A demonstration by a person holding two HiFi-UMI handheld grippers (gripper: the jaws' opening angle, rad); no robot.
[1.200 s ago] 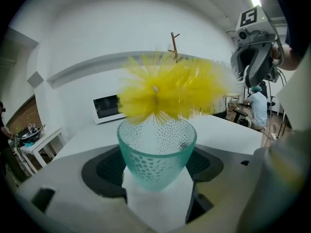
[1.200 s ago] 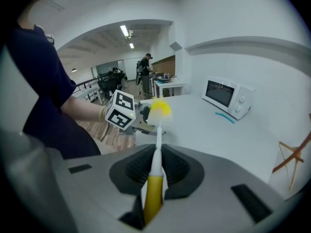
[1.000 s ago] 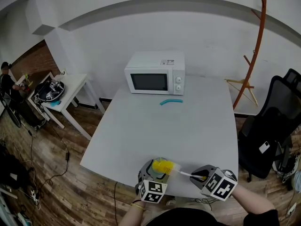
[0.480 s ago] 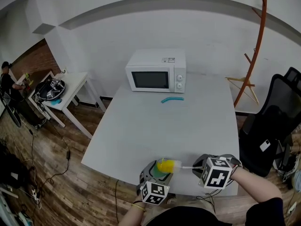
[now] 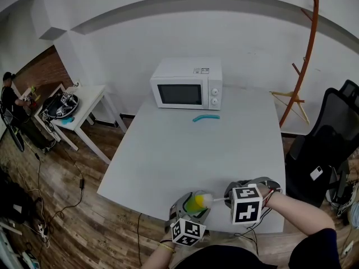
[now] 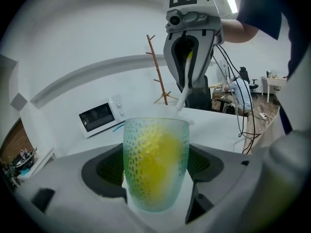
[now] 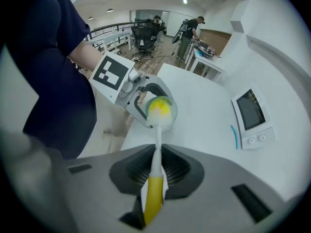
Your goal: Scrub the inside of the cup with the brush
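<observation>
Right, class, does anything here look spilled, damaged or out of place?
Nothing stands out. The left hand-held gripper is closed on the cup, and the right hand-held gripper grips the brush, whose head sits inside the cup. No spill or damage shows.

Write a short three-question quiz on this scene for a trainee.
1. True or false: the brush has its head inside the cup.
2. The left gripper has its jaws shut on: A) the brush B) the cup C) nothing.
3. Fill in: the right gripper holds the brush by its ____.
Key: 1 true; 2 B; 3 handle.
</observation>
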